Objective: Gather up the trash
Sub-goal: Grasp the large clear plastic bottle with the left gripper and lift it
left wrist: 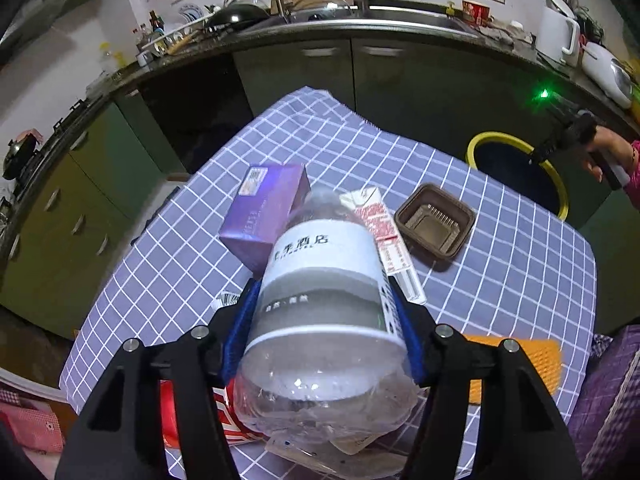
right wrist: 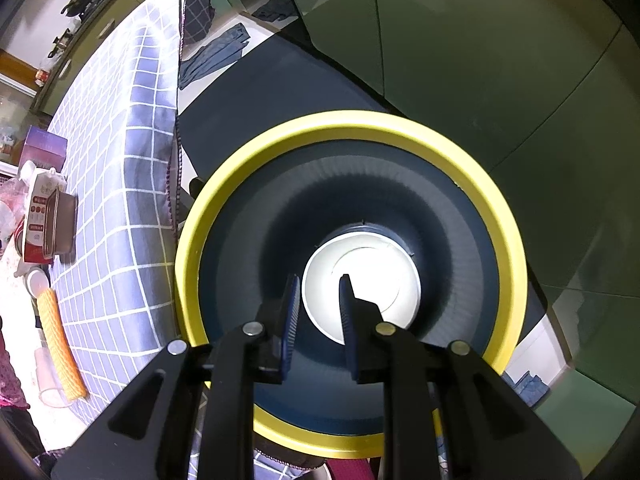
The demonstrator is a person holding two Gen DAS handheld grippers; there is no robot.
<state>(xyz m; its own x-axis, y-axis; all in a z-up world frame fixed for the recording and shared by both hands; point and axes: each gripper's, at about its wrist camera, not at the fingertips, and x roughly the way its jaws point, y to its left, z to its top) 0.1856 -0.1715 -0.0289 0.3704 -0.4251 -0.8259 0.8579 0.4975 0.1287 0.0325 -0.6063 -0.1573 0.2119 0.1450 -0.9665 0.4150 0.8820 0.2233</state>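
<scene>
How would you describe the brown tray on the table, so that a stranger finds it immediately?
Start at the table with the blue checked cloth, then look toward the yellow-rimmed bin beside it. The brown tray lies on the cloth nearest that bin, just right of the red-and-white carton. It alone is dark, square, shallow and empty.

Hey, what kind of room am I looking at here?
Most likely a home kitchen: a sink with a tap sits in a dark counter over green cabinets, and a wok and a white kettle stand along it.
</scene>
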